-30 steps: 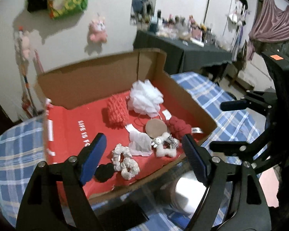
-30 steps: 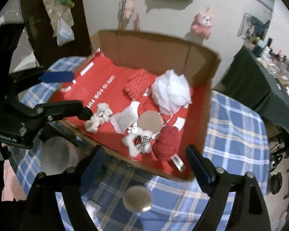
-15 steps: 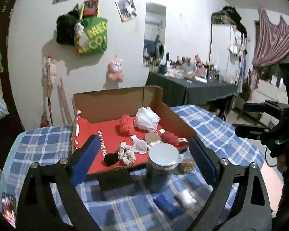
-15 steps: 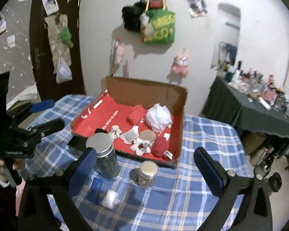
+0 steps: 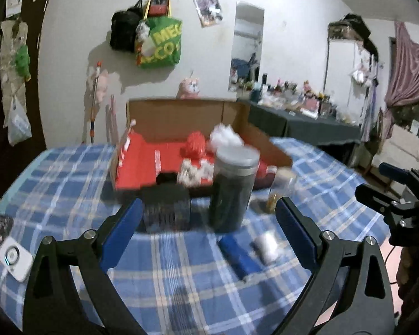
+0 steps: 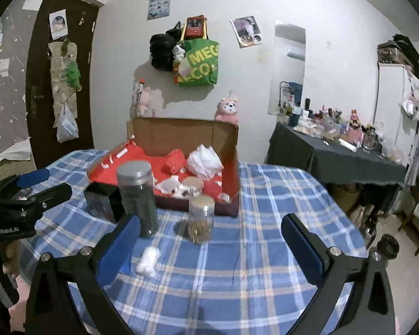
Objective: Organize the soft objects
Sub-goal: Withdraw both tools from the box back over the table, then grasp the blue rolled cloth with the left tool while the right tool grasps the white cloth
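Observation:
An open cardboard box (image 5: 181, 117) (image 6: 181, 131) with a red lining stands at the far side of the blue plaid table. It holds soft things: a white pouf (image 5: 226, 136) (image 6: 205, 159), a red knitted piece (image 5: 195, 145) (image 6: 176, 160), a white scrunchie and a small plush. My left gripper (image 5: 209, 231) is open and empty, well short of the box. My right gripper (image 6: 209, 248) is open and empty above the table. A small white soft lump (image 6: 148, 259) (image 5: 265, 247) lies near both grippers.
A tall dark jar with a grey lid (image 5: 233, 187) (image 6: 138, 198), a small glass jar (image 6: 201, 217) (image 5: 279, 192) and a black box (image 5: 166, 209) (image 6: 102, 202) stand in front of the cardboard box. A blue object (image 5: 237, 256) lies on the cloth. A white device (image 5: 14, 259) lies at the left.
Both grippers have pulled back and down from over the box to low above the near table. The jars and the black box now stand between them and the box.

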The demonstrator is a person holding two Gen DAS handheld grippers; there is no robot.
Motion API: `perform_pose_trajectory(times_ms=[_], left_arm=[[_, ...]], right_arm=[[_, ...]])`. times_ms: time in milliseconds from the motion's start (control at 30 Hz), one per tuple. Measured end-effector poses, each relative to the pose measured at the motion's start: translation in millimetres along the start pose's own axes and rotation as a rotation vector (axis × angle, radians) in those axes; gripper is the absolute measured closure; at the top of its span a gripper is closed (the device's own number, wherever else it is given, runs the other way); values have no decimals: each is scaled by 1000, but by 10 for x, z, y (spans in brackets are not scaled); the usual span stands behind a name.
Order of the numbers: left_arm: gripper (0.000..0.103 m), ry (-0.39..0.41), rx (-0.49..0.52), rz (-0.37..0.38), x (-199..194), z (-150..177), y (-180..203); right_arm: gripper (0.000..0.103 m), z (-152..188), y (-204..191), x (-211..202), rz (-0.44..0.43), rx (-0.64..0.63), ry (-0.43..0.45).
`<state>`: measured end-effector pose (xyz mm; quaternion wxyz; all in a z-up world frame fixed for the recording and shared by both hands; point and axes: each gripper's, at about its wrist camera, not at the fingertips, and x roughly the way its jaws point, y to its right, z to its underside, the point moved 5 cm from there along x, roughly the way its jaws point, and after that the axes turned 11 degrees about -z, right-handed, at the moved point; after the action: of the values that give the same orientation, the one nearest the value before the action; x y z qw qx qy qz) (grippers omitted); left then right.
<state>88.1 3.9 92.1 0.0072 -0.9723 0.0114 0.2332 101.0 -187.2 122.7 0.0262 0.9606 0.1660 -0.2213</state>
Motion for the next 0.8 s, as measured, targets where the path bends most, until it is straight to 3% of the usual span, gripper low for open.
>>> perform_pose_trajectory(times_ms=[367, 600, 800], left_arm=[[6, -194, 12, 14, 466, 511, 158], [6, -321, 83, 1, 741, 650, 297], [5, -371, 153, -29, 898, 712, 369]], right_arm=[[0, 492, 21, 386, -12, 65, -82], [0, 546, 208, 467, -3, 110, -97], [0, 580, 355, 529, -4, 152, -119]])
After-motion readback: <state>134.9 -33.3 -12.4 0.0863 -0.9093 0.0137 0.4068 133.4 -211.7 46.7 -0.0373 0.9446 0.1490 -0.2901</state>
